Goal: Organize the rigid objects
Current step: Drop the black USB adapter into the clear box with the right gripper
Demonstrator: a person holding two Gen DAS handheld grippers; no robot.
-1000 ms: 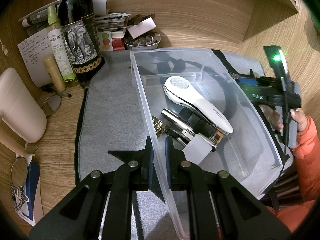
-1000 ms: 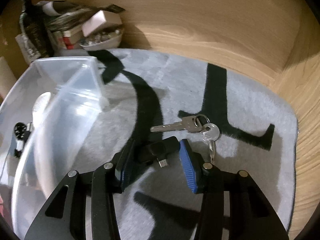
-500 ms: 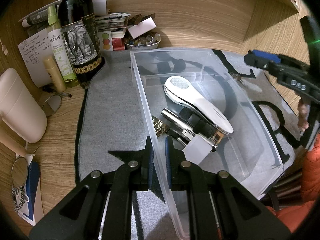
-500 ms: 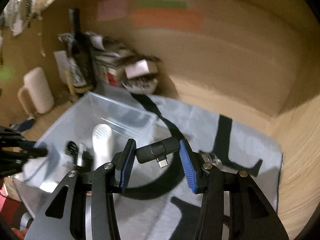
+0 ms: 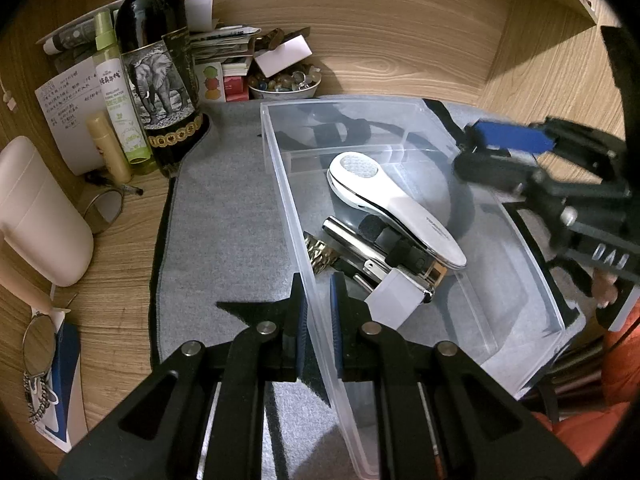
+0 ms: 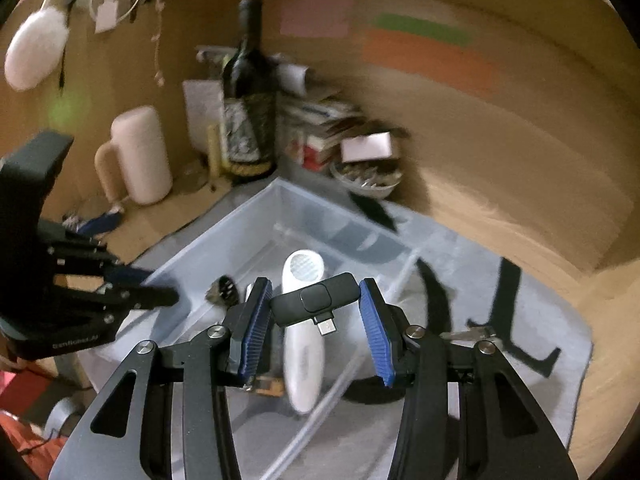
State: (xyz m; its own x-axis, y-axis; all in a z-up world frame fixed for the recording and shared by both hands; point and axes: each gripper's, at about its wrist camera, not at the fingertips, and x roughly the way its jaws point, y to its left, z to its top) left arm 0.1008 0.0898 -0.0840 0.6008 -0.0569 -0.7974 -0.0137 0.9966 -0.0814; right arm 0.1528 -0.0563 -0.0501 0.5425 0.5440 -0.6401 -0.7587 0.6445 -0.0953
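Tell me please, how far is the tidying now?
Done: the white handheld device and some small items lie in the clear bin. In hand: the right gripper holds a black USB adapter above it; the left gripper clamps the wall. Left: keys on the mat.

Both black two-finger grippers, left (image 5: 318, 322) and right (image 6: 316, 322), have ribbed blue pads (image 6: 380, 336), silver pivot screws and triangular cut-outs, beside an orange padded sleeve (image 5: 622, 356).

The left tongs (image 5: 319, 312) clamp the clear bin (image 5: 532, 264) wall — white handheld device (image 5: 394, 210) lying inside.
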